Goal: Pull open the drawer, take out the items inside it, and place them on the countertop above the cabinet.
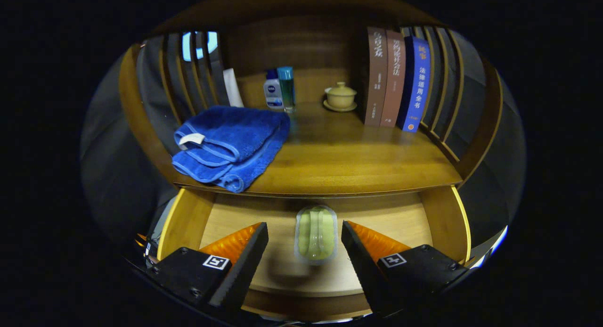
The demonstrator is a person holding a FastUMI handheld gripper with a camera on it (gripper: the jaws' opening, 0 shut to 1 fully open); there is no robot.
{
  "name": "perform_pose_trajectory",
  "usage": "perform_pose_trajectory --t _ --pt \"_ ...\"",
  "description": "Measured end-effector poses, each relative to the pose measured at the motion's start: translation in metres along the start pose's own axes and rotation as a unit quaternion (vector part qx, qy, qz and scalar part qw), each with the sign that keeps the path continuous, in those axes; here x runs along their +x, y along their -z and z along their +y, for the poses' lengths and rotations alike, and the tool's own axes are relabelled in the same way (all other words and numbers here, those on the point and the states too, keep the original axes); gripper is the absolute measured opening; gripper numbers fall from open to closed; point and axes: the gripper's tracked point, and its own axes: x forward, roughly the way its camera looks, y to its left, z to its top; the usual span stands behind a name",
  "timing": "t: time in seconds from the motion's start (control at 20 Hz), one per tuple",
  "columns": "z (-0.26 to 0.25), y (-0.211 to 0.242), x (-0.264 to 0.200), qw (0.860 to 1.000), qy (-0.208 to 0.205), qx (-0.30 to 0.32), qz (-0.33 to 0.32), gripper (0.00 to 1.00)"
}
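- The drawer [414, 218] was seen pulled open beneath the worktop [348, 162], its pale wooden floor in plain view.
- A small clear packet [316, 234] with pale green contents was seen lying on the drawer floor, lengthwise, near the middle.
- The gripper [305, 244] was held over the open drawer, jaws wide apart, nothing clamped.
- The packet was framed between the two fingers [245, 261]; whether either finger touched it could not be told, though a gap was seen on both sides.
- On the worktop, a folded blue towel [231, 145] was seen at the left, one corner hanging over the front edge above the drawer.
- Further back, two small bottles [279, 89] were seen standing side by side, touching or nearly so.
- A lidded cup [340, 96] on a saucer was seen to their right.
- Three books [395, 77] were seen upright just beside the cup, against the slatted side of the cabinet.
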Motion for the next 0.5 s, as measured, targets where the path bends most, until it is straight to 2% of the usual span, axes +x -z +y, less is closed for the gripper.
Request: perform_pose_trajectory --t 0.35,0.5 --pt "-0.018 0.029 0.055 0.994 0.018 0.018 0.11 0.98" --pt "-0.023 0.045 0.071 0.988 0.02 0.026 0.148 0.86"
